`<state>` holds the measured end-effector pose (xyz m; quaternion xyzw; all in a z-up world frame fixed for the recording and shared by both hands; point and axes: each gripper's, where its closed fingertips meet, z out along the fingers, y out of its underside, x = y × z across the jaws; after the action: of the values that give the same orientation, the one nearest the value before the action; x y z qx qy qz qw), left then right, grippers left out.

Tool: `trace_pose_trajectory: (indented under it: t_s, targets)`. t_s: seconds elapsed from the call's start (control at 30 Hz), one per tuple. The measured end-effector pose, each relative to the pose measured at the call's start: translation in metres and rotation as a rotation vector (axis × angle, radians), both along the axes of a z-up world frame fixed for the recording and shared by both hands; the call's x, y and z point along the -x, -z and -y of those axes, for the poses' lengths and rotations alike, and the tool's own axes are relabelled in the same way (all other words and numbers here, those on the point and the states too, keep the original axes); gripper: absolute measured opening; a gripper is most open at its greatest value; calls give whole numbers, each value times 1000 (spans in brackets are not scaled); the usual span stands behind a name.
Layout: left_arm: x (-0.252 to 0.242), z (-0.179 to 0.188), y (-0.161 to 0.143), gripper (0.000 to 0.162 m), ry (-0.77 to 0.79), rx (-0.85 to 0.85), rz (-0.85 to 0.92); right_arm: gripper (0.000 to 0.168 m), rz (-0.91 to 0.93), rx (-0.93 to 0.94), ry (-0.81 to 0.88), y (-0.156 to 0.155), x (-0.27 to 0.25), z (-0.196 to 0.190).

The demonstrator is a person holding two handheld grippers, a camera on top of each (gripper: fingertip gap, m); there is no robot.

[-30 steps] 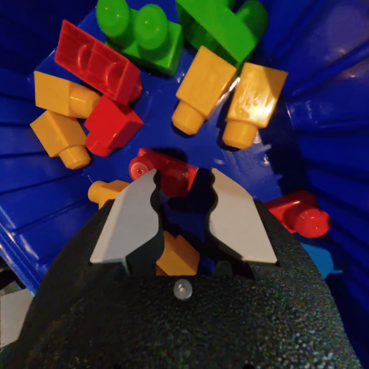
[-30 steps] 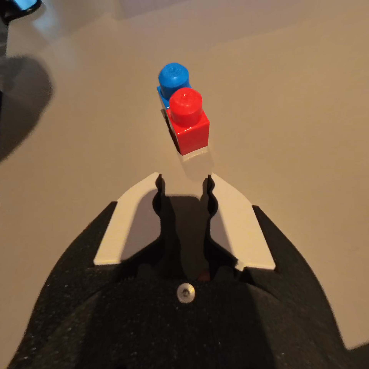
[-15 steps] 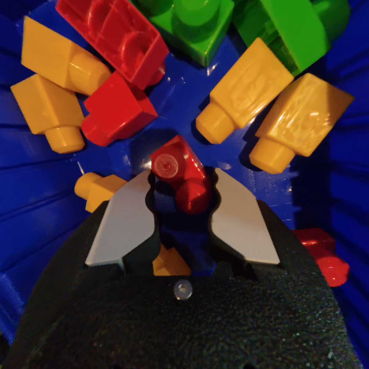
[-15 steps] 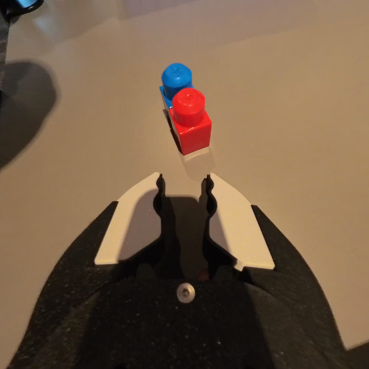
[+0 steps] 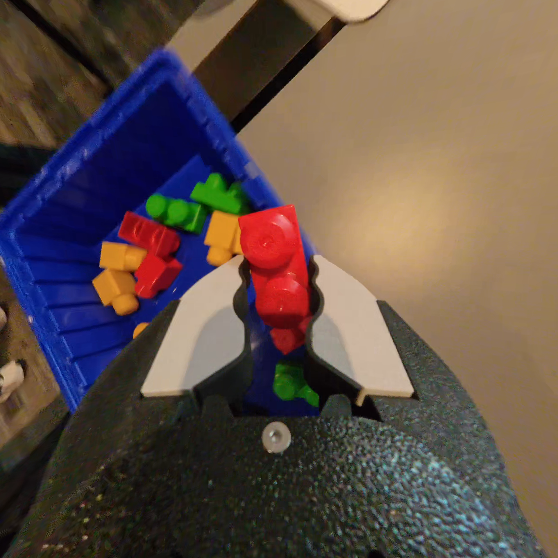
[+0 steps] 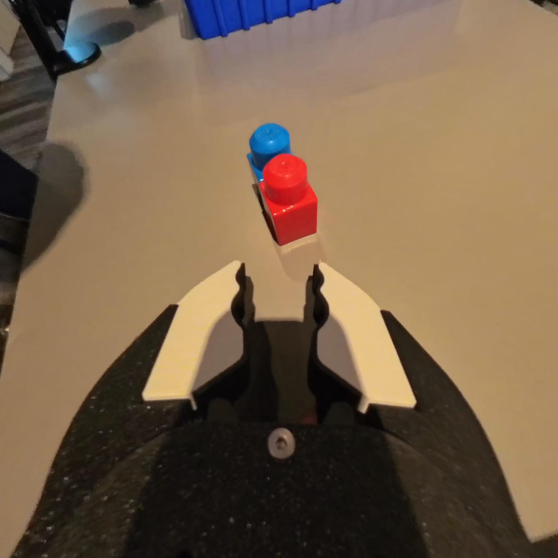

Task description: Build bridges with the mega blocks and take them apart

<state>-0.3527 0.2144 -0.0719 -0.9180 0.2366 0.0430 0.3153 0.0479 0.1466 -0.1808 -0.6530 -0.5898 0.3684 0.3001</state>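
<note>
In the left wrist view my left gripper (image 5: pixel 276 265) is shut on a red two-stud block (image 5: pixel 276 265) and holds it in the air above the blue bin (image 5: pixel 69 217). The block stands on end between the pads, studs facing the camera. In the right wrist view my right gripper (image 6: pixel 279 268) is open and empty, low over the table. A red single-stud block (image 6: pixel 291 205) stands just ahead of it, with a blue single-stud block (image 6: pixel 268 148) right behind that one.
The blue bin holds loose yellow (image 5: pixel 116 280), red (image 5: pixel 148 235) and green blocks (image 5: pixel 175 211). It stands at the beige table's (image 5: pixel 422 181) left edge and shows at the far end in the right wrist view (image 6: pixel 241 15). A dark table frame (image 5: pixel 256 69) runs behind the bin. The gap from one gripper's tips to the other's is roughly 45 cm.
My left gripper closed on the red two-stud block in the bin and lifted it up and out, well above the bin. My right gripper stayed open and barely moved.
</note>
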Motion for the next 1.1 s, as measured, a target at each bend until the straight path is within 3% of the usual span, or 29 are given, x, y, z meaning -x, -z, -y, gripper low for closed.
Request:
trace_pose_trajectory:
  t_s: [0.17,0.3,0.4,0.57,0.9,1.1]
  targets:
    - [-156,40,-19,36,444,1,92,47,-76,-48,7,-12,4,-4]
    - [-265,65,8,36,773,35,91,51,-122,-68,-16,-21,8,-2]
    - [-307,63,36,36,881,73,47,52,-135,-87,-19,-23,10,-1]
    - [-335,62,63,36,980,133,0,52,-133,-118,-8,-20,9,-1]
    - [-341,64,92,36,993,229,-103,52,-106,-126,-16,-17,10,0]
    - [-345,66,92,35,975,314,6,52,-135,-162,-22,-21,18,1]
